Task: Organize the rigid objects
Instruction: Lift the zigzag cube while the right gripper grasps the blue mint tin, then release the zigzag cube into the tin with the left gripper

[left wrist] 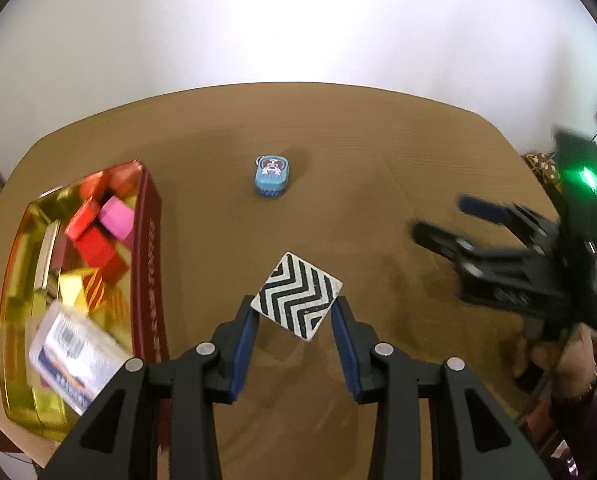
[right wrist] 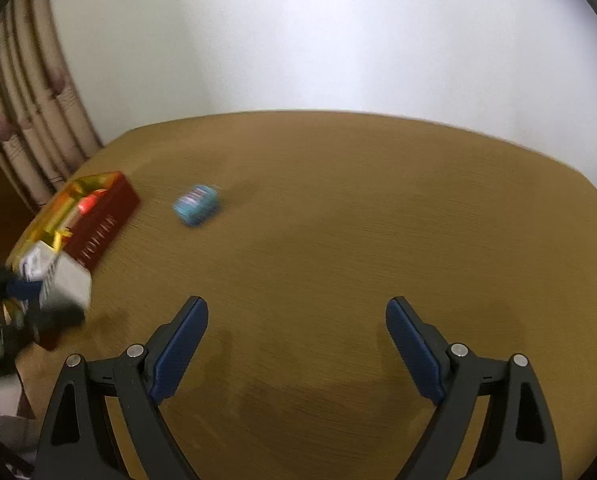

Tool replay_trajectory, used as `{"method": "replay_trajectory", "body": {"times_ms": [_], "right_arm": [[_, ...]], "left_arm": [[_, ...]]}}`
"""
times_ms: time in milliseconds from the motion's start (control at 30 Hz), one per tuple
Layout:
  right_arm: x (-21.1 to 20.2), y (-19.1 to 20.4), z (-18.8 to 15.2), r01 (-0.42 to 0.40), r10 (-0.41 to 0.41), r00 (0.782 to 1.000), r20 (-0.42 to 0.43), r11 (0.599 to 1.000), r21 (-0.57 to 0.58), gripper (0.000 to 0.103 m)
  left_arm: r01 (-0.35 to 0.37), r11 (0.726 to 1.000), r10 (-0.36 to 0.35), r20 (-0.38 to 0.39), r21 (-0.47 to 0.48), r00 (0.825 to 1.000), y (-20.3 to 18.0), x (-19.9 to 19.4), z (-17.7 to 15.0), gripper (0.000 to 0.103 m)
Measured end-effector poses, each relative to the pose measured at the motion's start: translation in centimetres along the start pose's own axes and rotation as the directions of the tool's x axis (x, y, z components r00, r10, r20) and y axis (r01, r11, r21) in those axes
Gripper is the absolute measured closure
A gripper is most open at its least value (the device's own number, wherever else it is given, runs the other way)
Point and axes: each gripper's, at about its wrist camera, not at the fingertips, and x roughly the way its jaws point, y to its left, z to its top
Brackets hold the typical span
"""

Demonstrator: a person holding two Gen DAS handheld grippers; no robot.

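Bright wall glare, motion blur

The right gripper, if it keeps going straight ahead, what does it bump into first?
Probably nothing soon. The right gripper is open and points over bare table; the blue tin sits off to its left, out of line. Depth is hard to judge.

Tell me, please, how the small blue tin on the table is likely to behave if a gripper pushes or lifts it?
The small blue tin looks rigid, so it should hold its shape in a pinch. It lies flat and low on the table, so a push would probably slide it, not tip or roll it. Its rounded, glossy-looking corners might slip between the pads.
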Motion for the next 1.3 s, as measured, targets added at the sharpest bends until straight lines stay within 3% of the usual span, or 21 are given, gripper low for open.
{"method": "replay_trajectory", "body": {"times_ms": [233,667,733,800,867,933,1100,1300], "right_arm": [[4.1,5.5,4.8,-0.088,0.087,0.996,-0.03,0.996,-0.027,0.014],[9.8,8.2,7.1,0.029,-0.024,0.995,-0.1,0.998,0.05,0.022],[10.7,8.3,7.1,0.048,-0.04,0.99,-0.133,0.997,0.058,0.031],[11.5,8.3,7.0,0.059,-0.049,0.987,-0.151,0.996,0.065,0.047],[11.9,8.5,7.0,0.078,-0.068,0.986,-0.155,0.995,0.06,0.051],[12.2,8.9,7.1,0.111,-0.105,0.983,-0.153,0.993,0.033,0.071],[12.0,9.3,6.7,0.127,-0.127,0.983,-0.13,0.992,-0.012,0.074],[9.7,9.2,5.3,0.098,-0.099,0.99,-0.1,0.995,-0.014,0.074]], "left_arm": [[0.009,0.999,-0.007,0.043,-0.046,0.999,2.8,-3.8,-3.2,0.065],[-0.001,0.989,0.019,0.127,-0.145,0.992,8.7,-9.2,-6.1,0.065],[-0.003,0.988,0.024,0.132,-0.158,0.991,9.4,-9.7,-6.3,0.065],[-0.005,0.986,0.028,0.136,-0.167,0.99,9.5,-10.4,-6.5,0.065],[-0.008,0.983,0.034,0.141,-0.182,0.989,10.1,-10.8,-6.8,0.065],[-0.009,0.981,0.038,0.143,-0.195,0.989,10.6,-11.2,-7.0,0.065],[-0.035,0.967,0.073,0.14,-0.254,0.987,12.2,-12.3,-7.7,0.065],[-0.089,0.947,0.137,0.137,-0.31,0.981,15.1,-13.4,-8.2,0.065]]}}
